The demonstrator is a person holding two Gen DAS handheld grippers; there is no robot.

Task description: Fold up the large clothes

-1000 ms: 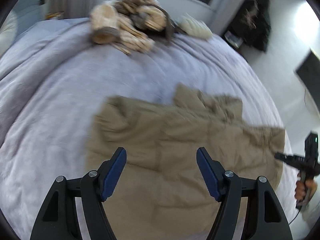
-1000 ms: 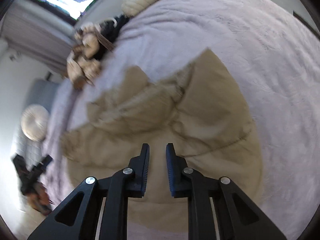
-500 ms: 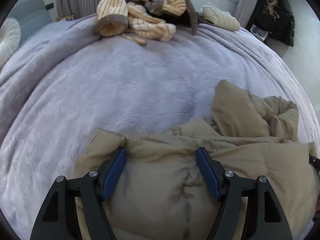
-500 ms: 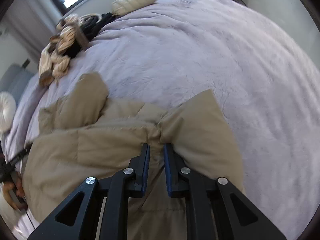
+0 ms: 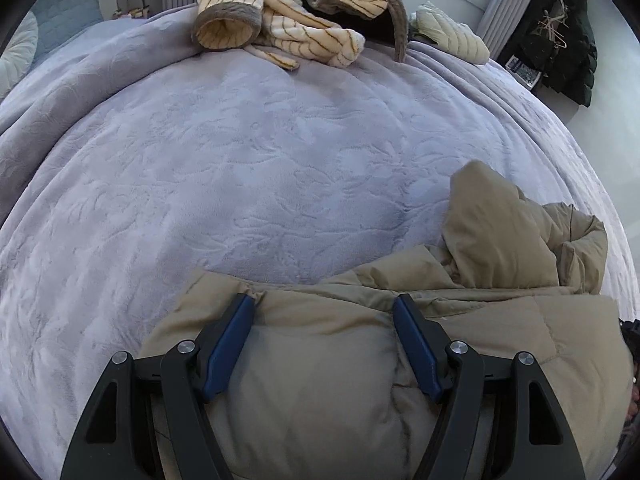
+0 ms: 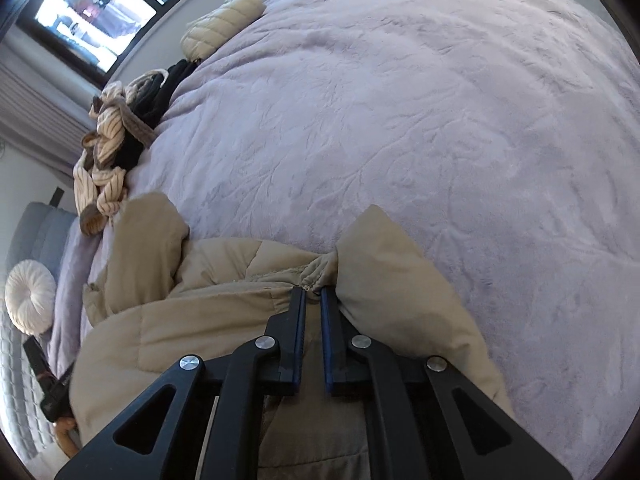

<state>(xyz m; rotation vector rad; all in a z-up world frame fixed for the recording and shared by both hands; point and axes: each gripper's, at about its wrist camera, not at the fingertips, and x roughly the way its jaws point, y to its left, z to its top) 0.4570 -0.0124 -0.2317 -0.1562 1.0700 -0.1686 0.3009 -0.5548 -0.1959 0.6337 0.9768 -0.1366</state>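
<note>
Tan puffer jacket (image 5: 328,392) cut off below, right gripper (image 6: 313,294) pinching it, left gripper (image 5: 323,308) spread.

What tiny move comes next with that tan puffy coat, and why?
Probably close the left gripper on the tan coat: its jaws stand open astride the hem, while the right gripper already pinches a bunched edge.

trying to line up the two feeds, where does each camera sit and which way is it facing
Left wrist: on the left gripper, looking along its open fingers over the tan puffer jacket toward the striped fleece garment; the right gripper shows at the right edge.
Right wrist: on the right gripper, shut on the jacket's bunched hem, facing across the lavender blanket; the left gripper sits low left.
Shared: jacket, blanket, striped garment, cream quilted jacket.
</note>
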